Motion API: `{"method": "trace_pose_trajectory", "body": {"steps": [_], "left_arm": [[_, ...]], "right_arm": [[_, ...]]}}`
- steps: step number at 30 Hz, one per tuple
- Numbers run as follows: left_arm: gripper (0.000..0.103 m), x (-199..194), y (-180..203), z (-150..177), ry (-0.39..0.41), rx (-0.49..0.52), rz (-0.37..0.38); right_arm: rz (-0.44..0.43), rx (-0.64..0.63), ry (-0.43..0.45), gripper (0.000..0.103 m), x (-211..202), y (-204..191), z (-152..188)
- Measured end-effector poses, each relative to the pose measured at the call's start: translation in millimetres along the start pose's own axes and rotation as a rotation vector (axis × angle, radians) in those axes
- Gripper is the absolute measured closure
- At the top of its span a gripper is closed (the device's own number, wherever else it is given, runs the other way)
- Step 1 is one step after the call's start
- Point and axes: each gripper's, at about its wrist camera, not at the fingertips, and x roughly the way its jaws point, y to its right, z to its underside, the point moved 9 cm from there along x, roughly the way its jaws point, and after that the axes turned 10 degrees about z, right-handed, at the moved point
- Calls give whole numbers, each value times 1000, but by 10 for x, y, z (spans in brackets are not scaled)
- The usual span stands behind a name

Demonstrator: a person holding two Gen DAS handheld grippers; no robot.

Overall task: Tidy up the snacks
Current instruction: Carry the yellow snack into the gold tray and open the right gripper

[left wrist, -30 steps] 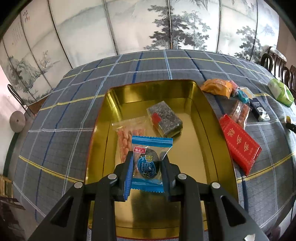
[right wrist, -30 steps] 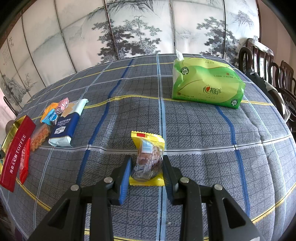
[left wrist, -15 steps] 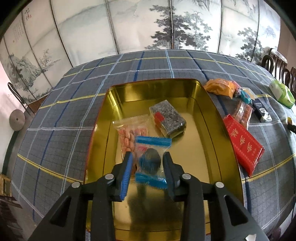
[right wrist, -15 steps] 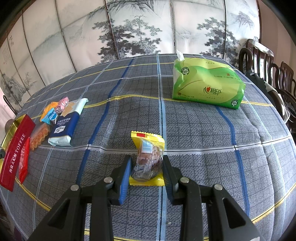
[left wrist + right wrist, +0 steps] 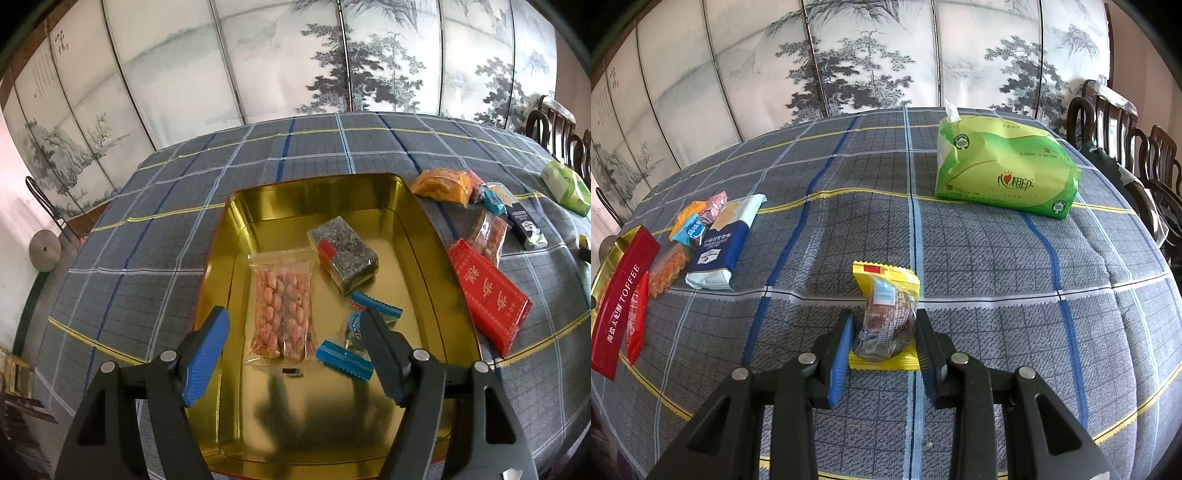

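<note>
A gold tin tray (image 5: 236, 258) sits on the plaid tablecloth. In it lie a clear bag of pink snacks (image 5: 282, 314), a dark block snack (image 5: 343, 254) and a blue-ended packet (image 5: 354, 332). My left gripper (image 5: 295, 347) is open above the tray's near half; the blue packet lies by its right finger. My right gripper (image 5: 884, 341) is shut on a yellow-edged snack packet (image 5: 886, 310) just above the cloth.
Right of the tray lie a red toffee box (image 5: 487, 291), an orange packet (image 5: 441, 184), a dark blue packet (image 5: 720, 247) and small candies. A green tissue pack (image 5: 1004, 177) stands at the far right. Wooden chairs (image 5: 1126, 133) flank the table; a painted screen stands behind.
My left gripper has opened and let go of the blue packet, which has dropped into the tray. The right gripper has held still on the yellow packet.
</note>
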Motion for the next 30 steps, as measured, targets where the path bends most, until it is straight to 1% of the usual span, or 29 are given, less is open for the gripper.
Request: {"method": "trace_pose_trajectory", "body": {"steps": [7, 11, 16, 22, 30], "left_arm": [[33, -42, -50, -27, 9, -7, -12], [33, -62, -80, -28, 12, -12, -17], [33, -91, -124, -20, 16, -18, -23], [33, -95, -181, 0, 16, -35, -22], [33, -107, -262, 29, 18, -56, -21]], "right_arm": [[12, -23, 4, 70, -33, -59, 17], [-14, -34, 10, 70, -89, -209, 43], [-62, -73, 28, 70, -213, -513, 30], [-152, -131, 80, 70, -524, -1013, -109], [-297, -262, 138, 70, -963, -2022, -212]]}}
